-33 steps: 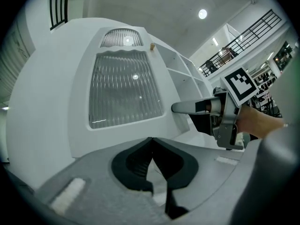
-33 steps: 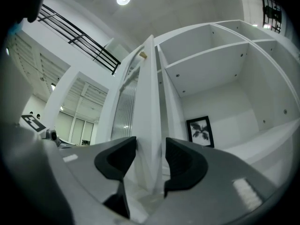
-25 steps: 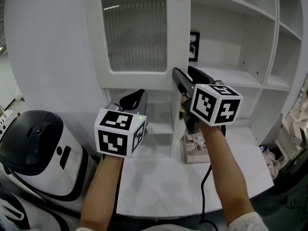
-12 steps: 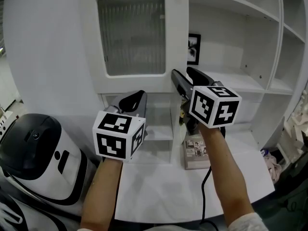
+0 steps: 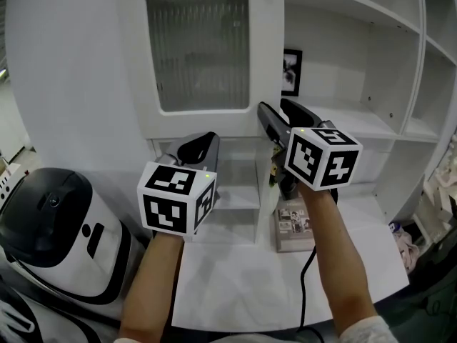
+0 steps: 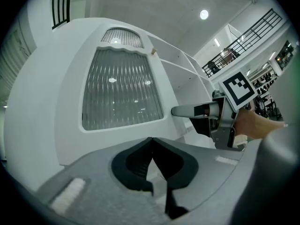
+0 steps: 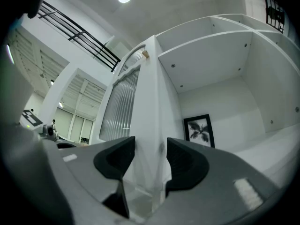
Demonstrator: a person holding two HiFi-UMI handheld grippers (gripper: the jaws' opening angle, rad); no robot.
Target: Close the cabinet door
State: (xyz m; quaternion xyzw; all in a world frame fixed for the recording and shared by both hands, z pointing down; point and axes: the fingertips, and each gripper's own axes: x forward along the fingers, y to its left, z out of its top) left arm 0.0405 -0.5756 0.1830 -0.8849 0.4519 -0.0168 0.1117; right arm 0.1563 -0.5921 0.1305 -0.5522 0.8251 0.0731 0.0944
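Cabinet door [image 5: 203, 56] has been swung nearer the cabinet [image 5: 400, 63] than a second ago. The gap is almost gone, so closure is judged nearly done. The door edge is gripped by the jaws of the right gripper [image 7: 151, 149]; the jaws of the left gripper [image 6: 151, 142] are closed and empty.

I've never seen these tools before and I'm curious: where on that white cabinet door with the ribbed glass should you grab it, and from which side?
Grip the cabinet door by its free upright edge, coming edge-on from the front. It is a thin flat panel standing ajar with that edge facing outward, so the jaws fit one on each face, as the right gripper's do here.
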